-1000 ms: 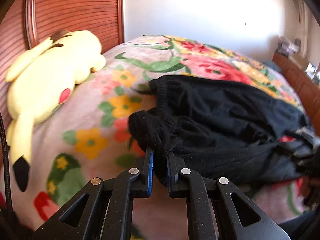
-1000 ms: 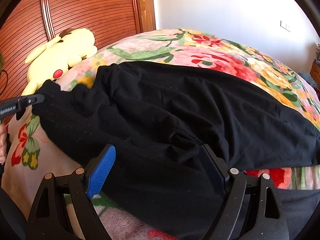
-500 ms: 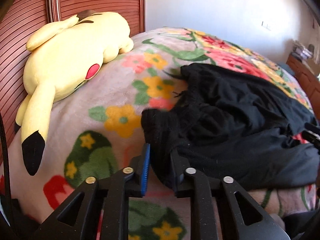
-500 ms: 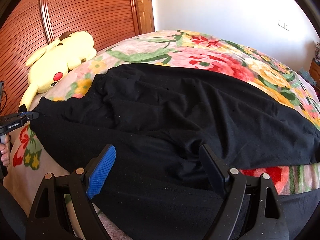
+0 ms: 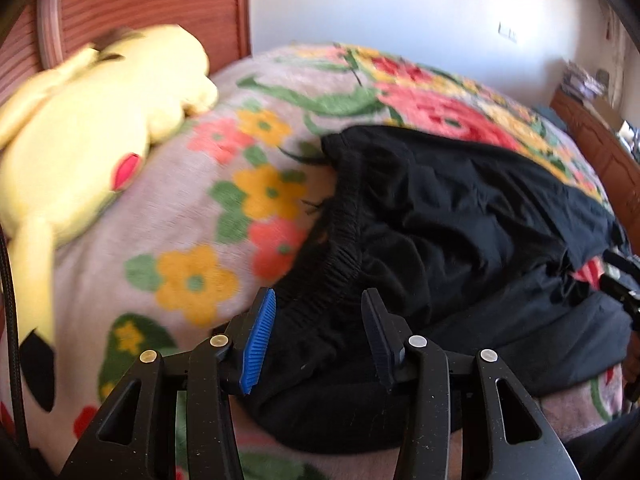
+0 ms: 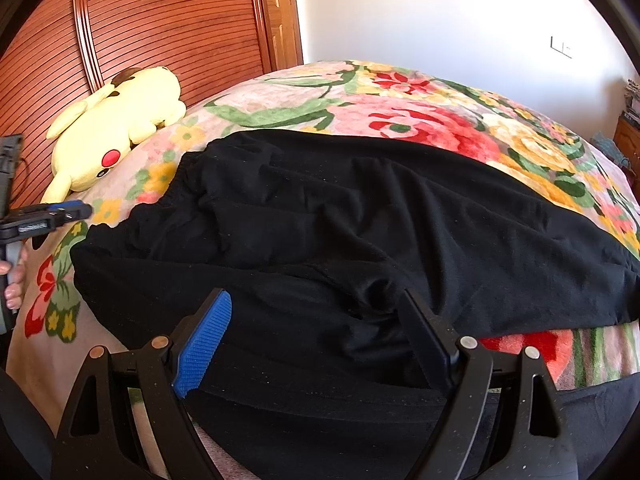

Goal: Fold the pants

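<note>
Your left gripper (image 5: 316,340) is standing with its jaws apart, the gathered waistband of the black pants (image 5: 460,232) lying between and just past its fingertips, unclamped. Your right gripper (image 6: 316,340) is also gaping wide, hovering over the middle of the pants (image 6: 360,220), which are lying spread across the flowered bed (image 6: 420,120). A yellow plush toy (image 6: 116,128) is resting near the wooden headboard (image 6: 160,32), apart from the waistband. The pants' near edge is running under both grippers, and the left wrist view is smearing the toy.
</note>
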Motion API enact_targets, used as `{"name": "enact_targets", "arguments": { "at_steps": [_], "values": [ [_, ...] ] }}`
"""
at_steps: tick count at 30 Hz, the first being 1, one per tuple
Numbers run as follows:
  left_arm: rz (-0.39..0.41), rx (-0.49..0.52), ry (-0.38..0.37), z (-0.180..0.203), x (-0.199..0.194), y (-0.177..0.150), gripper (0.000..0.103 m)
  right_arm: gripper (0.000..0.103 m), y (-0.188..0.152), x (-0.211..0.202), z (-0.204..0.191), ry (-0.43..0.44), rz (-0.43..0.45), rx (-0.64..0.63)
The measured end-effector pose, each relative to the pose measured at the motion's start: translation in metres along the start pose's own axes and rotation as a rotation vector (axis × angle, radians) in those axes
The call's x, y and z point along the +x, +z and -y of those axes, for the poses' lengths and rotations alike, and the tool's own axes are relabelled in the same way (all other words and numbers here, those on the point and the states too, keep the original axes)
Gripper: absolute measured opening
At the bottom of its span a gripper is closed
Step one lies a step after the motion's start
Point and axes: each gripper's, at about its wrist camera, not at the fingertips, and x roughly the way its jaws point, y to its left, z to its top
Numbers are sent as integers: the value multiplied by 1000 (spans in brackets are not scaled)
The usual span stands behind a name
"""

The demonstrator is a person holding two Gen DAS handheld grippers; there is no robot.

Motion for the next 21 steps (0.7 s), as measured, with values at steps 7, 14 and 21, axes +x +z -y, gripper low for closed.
{"name": "enact_targets", "arguments": {
  "at_steps": [7,14,21],
  "values": [
    [-75,60,-15,8,38,19,47,86,0,1,6,-3,-3,13],
    [-210,25,8,5,87,34,47,86,0,2,9,-8,-8,13],
    [-136,41,232,-10,83,47,13,86,1,2,14,-16,-5,25]
  ]
}}
